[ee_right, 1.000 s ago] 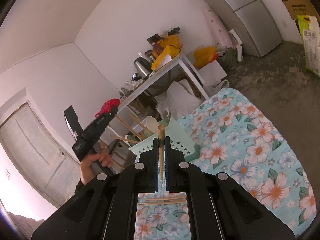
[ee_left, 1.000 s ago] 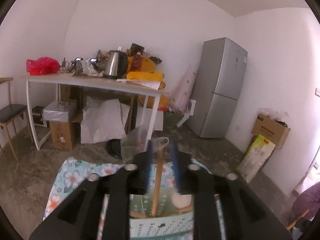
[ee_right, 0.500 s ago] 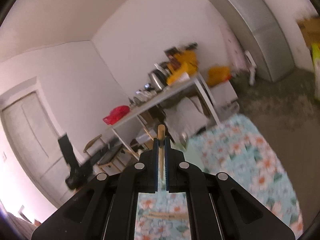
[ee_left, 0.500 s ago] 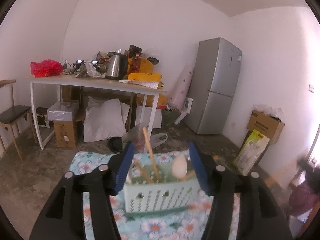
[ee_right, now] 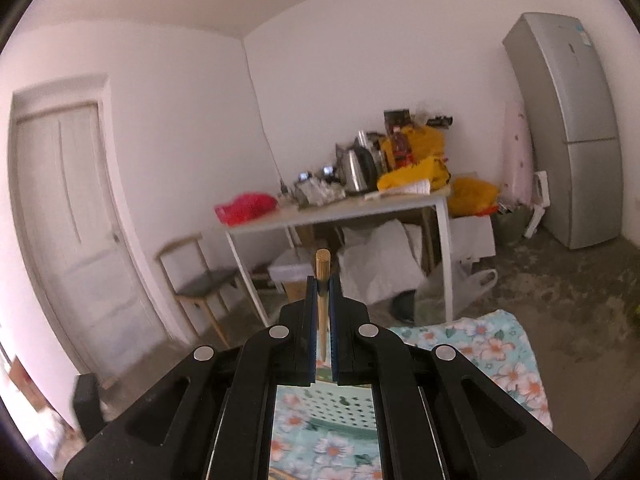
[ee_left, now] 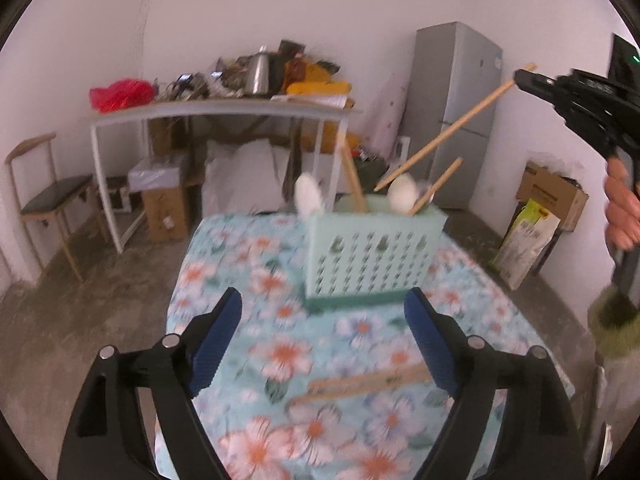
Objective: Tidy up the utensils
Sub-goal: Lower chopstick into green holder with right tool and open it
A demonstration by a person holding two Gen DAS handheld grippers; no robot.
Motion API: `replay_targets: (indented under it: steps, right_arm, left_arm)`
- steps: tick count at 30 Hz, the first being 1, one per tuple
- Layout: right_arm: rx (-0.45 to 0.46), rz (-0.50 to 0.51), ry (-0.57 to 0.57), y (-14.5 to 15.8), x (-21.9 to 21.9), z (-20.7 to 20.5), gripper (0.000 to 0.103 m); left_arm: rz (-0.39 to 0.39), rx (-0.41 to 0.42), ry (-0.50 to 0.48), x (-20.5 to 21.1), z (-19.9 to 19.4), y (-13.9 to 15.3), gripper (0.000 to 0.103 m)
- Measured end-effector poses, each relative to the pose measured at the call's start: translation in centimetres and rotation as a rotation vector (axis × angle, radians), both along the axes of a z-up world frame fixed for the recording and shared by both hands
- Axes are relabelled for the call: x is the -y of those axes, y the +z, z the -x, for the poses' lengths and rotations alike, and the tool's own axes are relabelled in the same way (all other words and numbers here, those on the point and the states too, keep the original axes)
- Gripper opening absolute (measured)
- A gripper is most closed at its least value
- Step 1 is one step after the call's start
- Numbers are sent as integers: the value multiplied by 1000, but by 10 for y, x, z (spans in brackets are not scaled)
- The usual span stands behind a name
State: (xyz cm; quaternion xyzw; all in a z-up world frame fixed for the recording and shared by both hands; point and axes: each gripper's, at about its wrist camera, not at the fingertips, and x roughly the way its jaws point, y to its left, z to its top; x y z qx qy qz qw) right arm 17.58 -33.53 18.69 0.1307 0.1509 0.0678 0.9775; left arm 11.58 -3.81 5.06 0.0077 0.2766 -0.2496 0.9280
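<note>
**Chopstick poised over the basket, left tongs wide open**

The flowered tablecloth [ee_left: 248, 264] is filling the middle of the left wrist view, and the mint-green basket [ee_left: 372, 256] is standing upright on it, toward the far side. White spoons [ee_left: 310, 198] and wooden chopsticks [ee_left: 438, 184] are sticking up out of the top of that basket, leaning at angles.

The left tongs [ee_left: 322, 344] are hanging above the cloth on the near side of the basket, and their jaws have just been opening; they are standing wide apart now with nothing gripped between the blue pads [ee_left: 218, 336]. Loose chopsticks [ee_left: 360, 384] are lying flat on the cloth just beneath, near the right-hand pad, blurred.

The right tongs [ee_right: 322, 308] are clamping tight on a single chopstick [ee_right: 322, 270]. In the left wrist view that chopstick [ee_left: 452, 128] is slanting down from the right tongs [ee_left: 524, 76], its lower tip hanging just above the basket's rim, beside a spoon. The person's hand [ee_left: 622, 212] is gripping the handle at the right edge.
</note>
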Motion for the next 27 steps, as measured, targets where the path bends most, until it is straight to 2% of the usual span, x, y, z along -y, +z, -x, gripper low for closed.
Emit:
replay_targets:
  steps: [4, 16, 20, 23, 27]
  right_arm:
    - [-51, 37, 6, -12, -9, -19, 4]
    - [-176, 135, 22, -40, -30, -58, 4]
    - [-166, 146, 22, -38, -32, -49, 6]
    - [-145, 148, 17, -32, -33, -40, 16]
    - [-109, 129, 5, -22, -29, -25, 21]
  left_arm:
    - [-12, -5, 30, -11, 5, -9, 85]
    - [-40, 50, 55, -12, 7, -6, 96]
    - [-49, 53, 56, -10, 7, -6, 97]
    - [-50, 49, 57, -8, 6, -6, 97]
    - [-63, 37, 74, -6, 4, -8, 97]
